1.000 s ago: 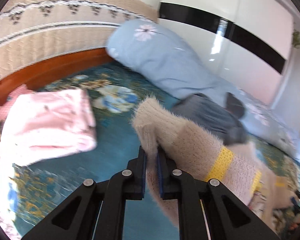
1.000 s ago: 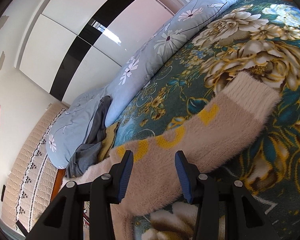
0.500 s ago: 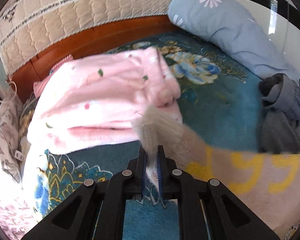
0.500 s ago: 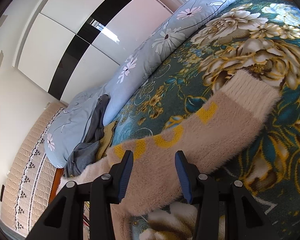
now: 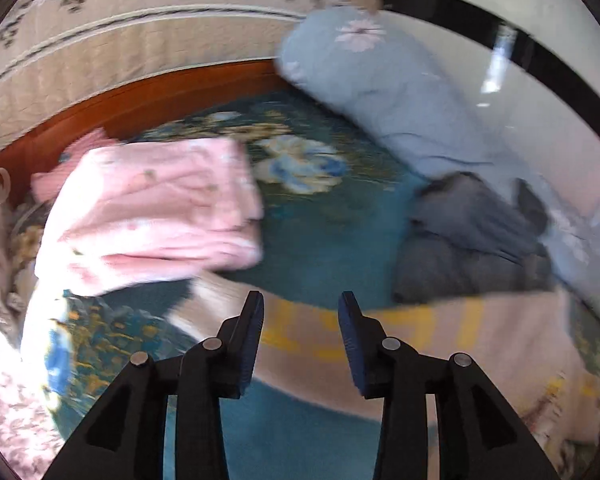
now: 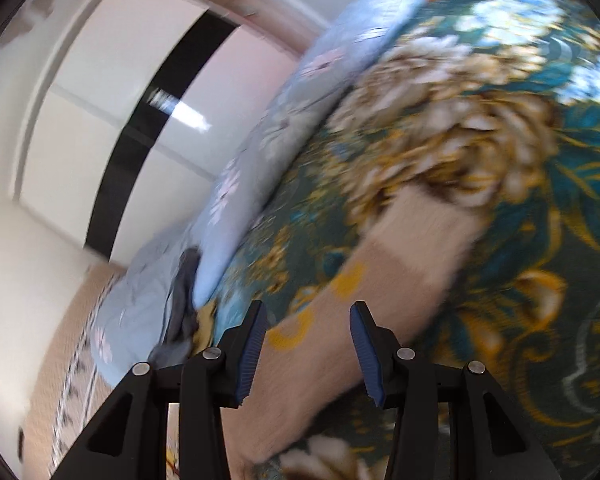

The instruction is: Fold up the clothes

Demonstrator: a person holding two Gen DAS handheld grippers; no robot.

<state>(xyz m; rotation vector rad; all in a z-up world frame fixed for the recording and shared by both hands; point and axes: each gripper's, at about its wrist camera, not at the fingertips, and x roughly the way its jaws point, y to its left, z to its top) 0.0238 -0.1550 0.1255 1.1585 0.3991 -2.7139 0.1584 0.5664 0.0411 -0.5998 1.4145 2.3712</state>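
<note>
A fuzzy beige sweater with yellow lettering [image 5: 440, 344] lies spread on the teal floral bedspread [image 5: 324, 220]. My left gripper [image 5: 300, 304] is open and empty just above the sweater's sleeve. In the right wrist view the sweater's sleeve [image 6: 400, 264] stretches across the bedspread [image 6: 540, 160], with its ribbed cuff at the far end. My right gripper [image 6: 307, 312] is open and empty above that sleeve. Both views are blurred by motion.
A folded pink garment [image 5: 152, 216] lies at the left near the wooden headboard [image 5: 140, 96]. A dark grey garment [image 5: 468, 248] lies crumpled against a long light-blue floral pillow [image 5: 388, 80]. White wardrobe doors with a black stripe [image 6: 140, 128] stand behind the bed.
My left gripper was shut on the sweater's sleeve end; it has opened and the sleeve now lies on the bed. The right gripper stays open and has shifted slightly.
</note>
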